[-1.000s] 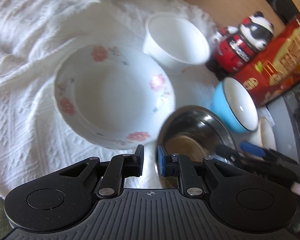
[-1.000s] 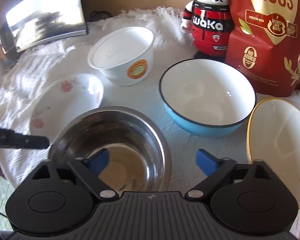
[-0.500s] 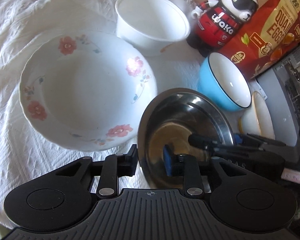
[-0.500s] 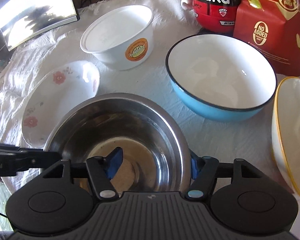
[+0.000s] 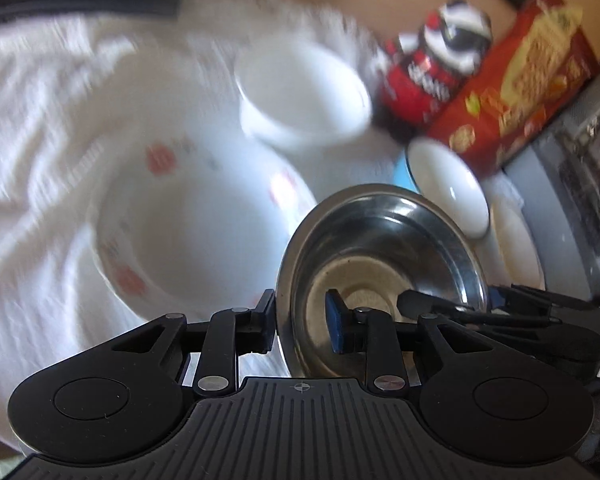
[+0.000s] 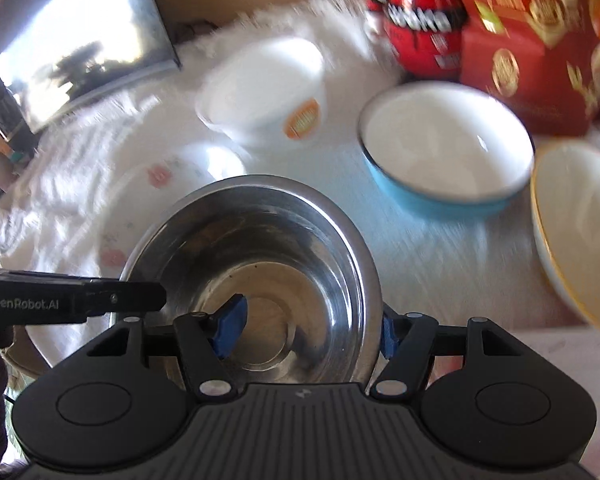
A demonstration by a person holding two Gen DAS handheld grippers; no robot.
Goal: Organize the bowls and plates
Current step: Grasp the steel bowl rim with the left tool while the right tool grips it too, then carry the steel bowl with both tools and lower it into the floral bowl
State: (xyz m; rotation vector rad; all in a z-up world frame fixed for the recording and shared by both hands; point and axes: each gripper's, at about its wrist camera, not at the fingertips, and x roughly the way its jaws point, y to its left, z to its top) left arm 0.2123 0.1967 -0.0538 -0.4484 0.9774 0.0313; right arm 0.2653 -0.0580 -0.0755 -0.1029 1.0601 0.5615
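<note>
White cloth (image 6: 80,168) covers the desk; left tool (image 5: 300,320) and right tool (image 6: 310,324) each clamp the shiny, scuffed steel bowl's (image 6: 268,240) rim.

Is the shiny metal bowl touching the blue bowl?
Apart. The right wrist view shows a strip of white cloth between the metal bowl and the blue bowl, so their sides do not meet.

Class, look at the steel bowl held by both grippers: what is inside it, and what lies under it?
Inside the steel bowl: no food, only one blue finger pad of each gripper, left and right. The floral plate shows beside it; what lies directly beneath is hidden.
</note>
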